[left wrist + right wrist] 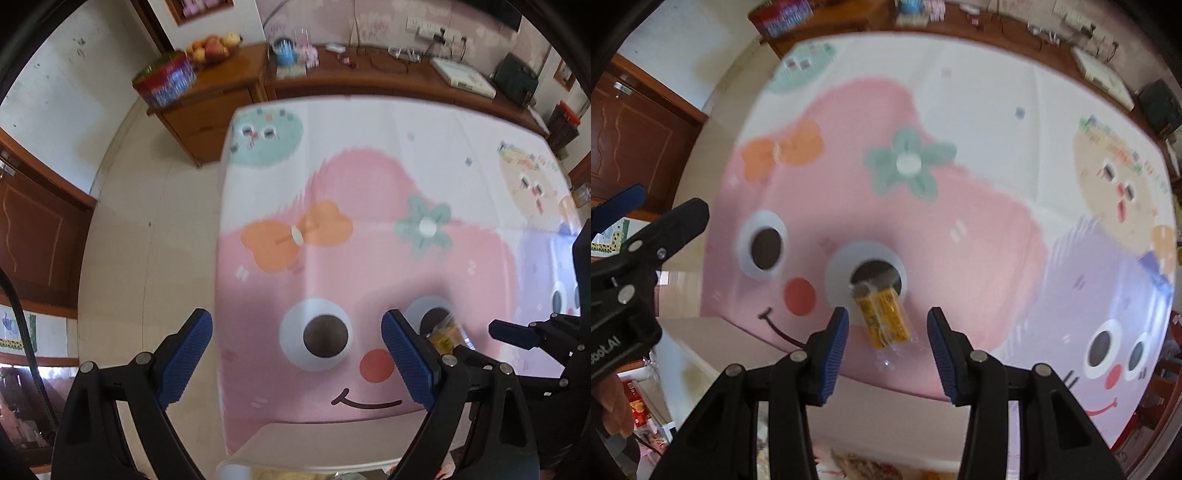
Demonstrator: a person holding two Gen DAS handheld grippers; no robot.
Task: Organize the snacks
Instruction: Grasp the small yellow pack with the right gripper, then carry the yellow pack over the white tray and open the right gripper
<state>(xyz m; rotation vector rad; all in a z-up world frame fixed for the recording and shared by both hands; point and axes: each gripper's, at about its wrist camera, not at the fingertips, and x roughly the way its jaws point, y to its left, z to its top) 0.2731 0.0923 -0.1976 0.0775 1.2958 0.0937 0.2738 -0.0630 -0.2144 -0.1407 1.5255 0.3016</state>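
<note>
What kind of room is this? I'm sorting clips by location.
Likely a home living or dining room: a table under a cartoon tablecloth, a wooden sideboard carrying a fruit bowl and a tin, and a wall power strip.

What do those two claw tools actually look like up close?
Both are black plastic with silver rivets. The left gripper and right gripper each have two fingers faced with ribbed blue pads. White lettering marks the left one's body.

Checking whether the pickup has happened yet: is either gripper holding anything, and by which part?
Nothing is held. The yellow snack packet lies on the tablecloth between the open right gripper pads, untouched; the left gripper is open, empty.
</note>
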